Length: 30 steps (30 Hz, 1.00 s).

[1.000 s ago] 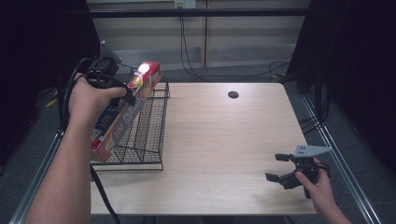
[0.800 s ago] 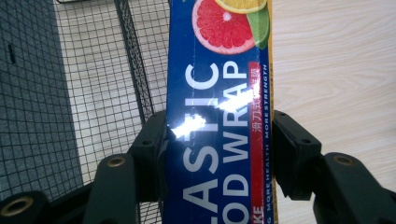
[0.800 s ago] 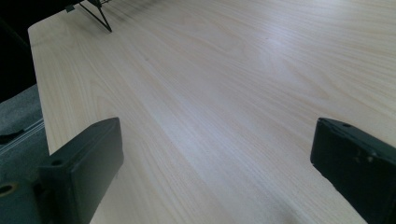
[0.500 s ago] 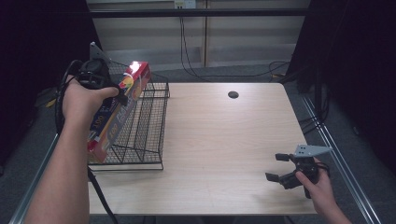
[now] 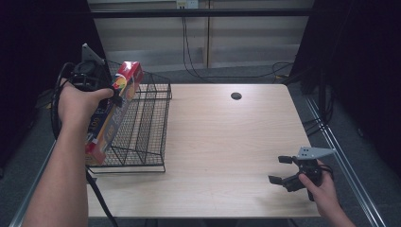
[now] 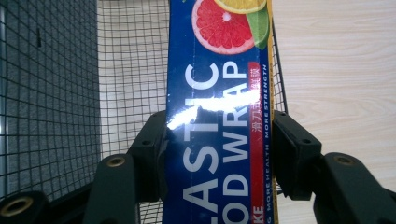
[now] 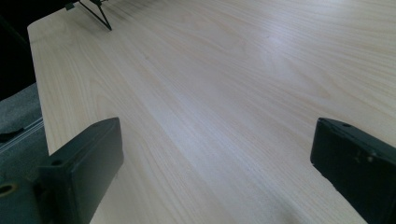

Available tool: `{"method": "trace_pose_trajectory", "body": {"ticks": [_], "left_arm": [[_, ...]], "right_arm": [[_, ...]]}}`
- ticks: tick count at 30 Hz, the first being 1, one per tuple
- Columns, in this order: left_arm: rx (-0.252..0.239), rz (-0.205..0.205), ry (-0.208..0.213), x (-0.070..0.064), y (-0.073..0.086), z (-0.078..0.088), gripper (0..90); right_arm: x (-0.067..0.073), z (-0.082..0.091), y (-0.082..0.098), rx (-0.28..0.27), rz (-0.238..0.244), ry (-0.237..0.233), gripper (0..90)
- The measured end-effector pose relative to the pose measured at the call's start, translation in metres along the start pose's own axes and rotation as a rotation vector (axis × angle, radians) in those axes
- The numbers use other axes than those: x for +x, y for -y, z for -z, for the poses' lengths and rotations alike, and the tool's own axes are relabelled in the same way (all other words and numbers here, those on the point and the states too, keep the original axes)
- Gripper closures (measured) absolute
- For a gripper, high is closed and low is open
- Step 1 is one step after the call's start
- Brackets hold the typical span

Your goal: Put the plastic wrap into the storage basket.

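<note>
Pale wooden desk [image 5: 222, 142] with a wire rack [image 5: 142, 127] at its left. Left tool [image 5: 97, 78] clamps a plastic wrap box [image 5: 111, 116], tilted above the rack's left edge, not yet set inside. Right tool [image 5: 287, 170] hovers released, well apart.

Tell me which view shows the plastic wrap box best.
The left gripper view: the plastic wrap box sits close up there, lettering readable, clamped between the left claw. The high view shows the whole box, small and tilted, over the wire basket. The right gripper view looks across the table.
</note>
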<state>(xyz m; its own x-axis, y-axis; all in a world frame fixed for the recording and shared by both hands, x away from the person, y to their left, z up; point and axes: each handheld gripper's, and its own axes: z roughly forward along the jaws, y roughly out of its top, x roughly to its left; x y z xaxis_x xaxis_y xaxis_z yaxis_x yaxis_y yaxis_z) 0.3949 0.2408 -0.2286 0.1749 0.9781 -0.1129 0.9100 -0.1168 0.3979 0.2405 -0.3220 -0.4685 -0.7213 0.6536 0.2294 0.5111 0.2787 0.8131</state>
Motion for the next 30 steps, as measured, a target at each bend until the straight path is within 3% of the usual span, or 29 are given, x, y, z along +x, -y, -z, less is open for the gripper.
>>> {"method": "trace_pose_trajectory", "body": {"ticks": [8,30], "left_arm": [[-0.017,0.039,-0.012,0.008,0.001,-0.003,45.0],[-0.014,0.083,-0.054,0.02,0.003,-0.013,44.8]], "right_arm": [[0.0,0.0,0.0,-0.001,0.001,0.001,2.5],[0.0,-0.001,0.0,-0.001,0.004,0.001,2.5]]}}
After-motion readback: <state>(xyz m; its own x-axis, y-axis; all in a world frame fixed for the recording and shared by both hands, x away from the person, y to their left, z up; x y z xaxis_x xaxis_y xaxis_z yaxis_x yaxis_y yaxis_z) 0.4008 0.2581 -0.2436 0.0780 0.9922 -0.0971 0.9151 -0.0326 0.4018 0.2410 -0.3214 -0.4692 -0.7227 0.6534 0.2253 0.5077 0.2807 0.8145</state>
